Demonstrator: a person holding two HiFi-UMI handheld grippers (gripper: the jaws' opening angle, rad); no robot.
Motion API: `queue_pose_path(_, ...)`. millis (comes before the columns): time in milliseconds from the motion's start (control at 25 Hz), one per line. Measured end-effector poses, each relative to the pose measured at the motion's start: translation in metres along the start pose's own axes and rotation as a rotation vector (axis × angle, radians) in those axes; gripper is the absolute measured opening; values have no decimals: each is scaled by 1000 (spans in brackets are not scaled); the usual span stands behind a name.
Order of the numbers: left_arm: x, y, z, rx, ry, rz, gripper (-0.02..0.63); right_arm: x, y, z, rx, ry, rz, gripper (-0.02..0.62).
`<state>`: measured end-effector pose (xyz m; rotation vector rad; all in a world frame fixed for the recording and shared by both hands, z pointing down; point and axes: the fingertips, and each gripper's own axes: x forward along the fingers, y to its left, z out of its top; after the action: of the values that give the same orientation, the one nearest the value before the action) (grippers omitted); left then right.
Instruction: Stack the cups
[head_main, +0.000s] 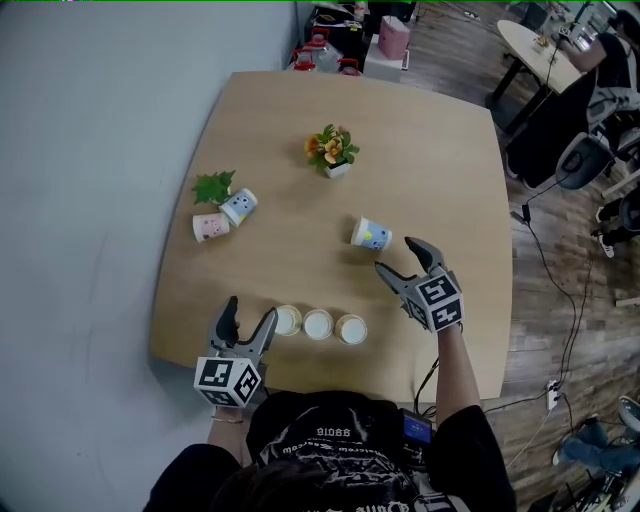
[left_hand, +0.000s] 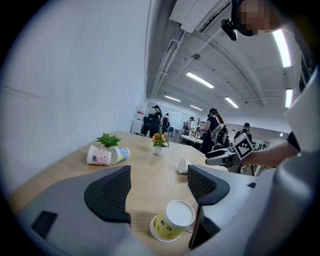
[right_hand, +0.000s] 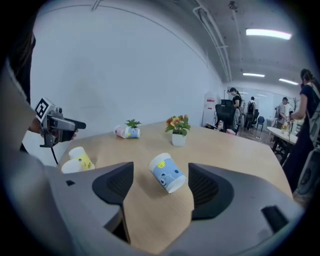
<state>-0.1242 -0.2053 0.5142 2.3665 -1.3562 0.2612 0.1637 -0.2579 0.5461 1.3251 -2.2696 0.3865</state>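
Head view showed a rounded, pale wooden table (head_main: 440, 160) with a smooth matt top. Three tapered paper cups (head_main: 318, 325) stood upside down in a tight row near its front edge, their flat white bases up. The nearest one, seen from the left gripper view, was a yellow cup (left_hand: 172, 222) with a printed cartoon face and a rolled rim resting on the wood.

The left gripper (head_main: 251, 310) hung just beside that row. Its dark, ribbed pads stood spread, with nothing between them.

The right gripper (head_main: 396, 255) also had its jaws wide apart. A blue cup (right_hand: 167, 172) with a white rim lay on its side just beyond the tips, untouched.

Farther left, a pink cup (head_main: 210, 227) and a second blue cup (head_main: 239, 207) lay on their sides, touching, next to a small green plant (head_main: 213, 187). A white square pot of orange flowers (head_main: 332, 152) stood near the table's middle, well apart from both grippers.
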Motion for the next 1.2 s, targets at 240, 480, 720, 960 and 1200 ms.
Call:
queue_pose_path(240, 14, 3, -4, 6, 51, 19, 365, 43, -25, -29, -62, 141, 79, 357)
queue_pose_path(480, 22, 9, -8, 20, 97, 44, 365, 72, -37, -52, -87, 208, 147, 357)
queue_pose_path(720, 29, 6, -2, 28, 101, 58, 365, 87, -31, -64, -93, 240, 216, 357)
queue_pose_path(960, 30, 2, -2, 37, 104, 68, 365, 92, -23, -68, -93, 236, 256, 285)
queue_pose_path(1200, 24, -4, 6, 28, 82, 86, 365, 81, -13, -37, -67, 135, 262, 282)
